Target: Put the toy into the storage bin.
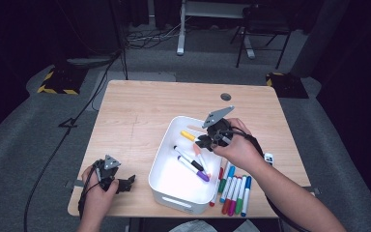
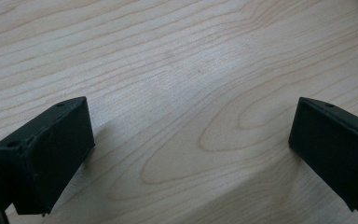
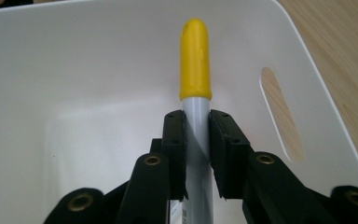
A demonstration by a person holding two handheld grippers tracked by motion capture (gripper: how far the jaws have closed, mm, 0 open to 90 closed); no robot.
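Right hand-held gripper (image 1: 204, 141), seen from the high view, hangs over the far right part of the white bin (image 1: 166, 159) with a yellow-capped marker (image 1: 189, 136) clamped in its jaws, the yellow cap pointing left across the bin. Inside the bin lie a purple-capped marker (image 1: 197, 172), a black-capped marker (image 1: 188, 158) and an orange-capped marker (image 1: 200, 155). Just right of the bin, a row of markers (image 1: 234, 191) with red, green, blue and pink caps rests on the wooden surface (image 1: 135, 116). The left hand-held gripper (image 1: 125, 182) rests near the front left corner of the surface, well apart from the bin.

From the left gripper view, the left hand-held gripper (image 2: 191, 154) stands wide open with nothing between its jaws, close above bare wood grain.

From the right gripper view, the right hand-held gripper (image 3: 196, 149) is closed tight on the marker's pale grey barrel, just below the cap. The cap is bright yellow, rounded at its tip and slightly wider than the barrel. Behind it are the bin's white floor and wall, with a slotted handle opening (image 3: 282, 114) at the right.
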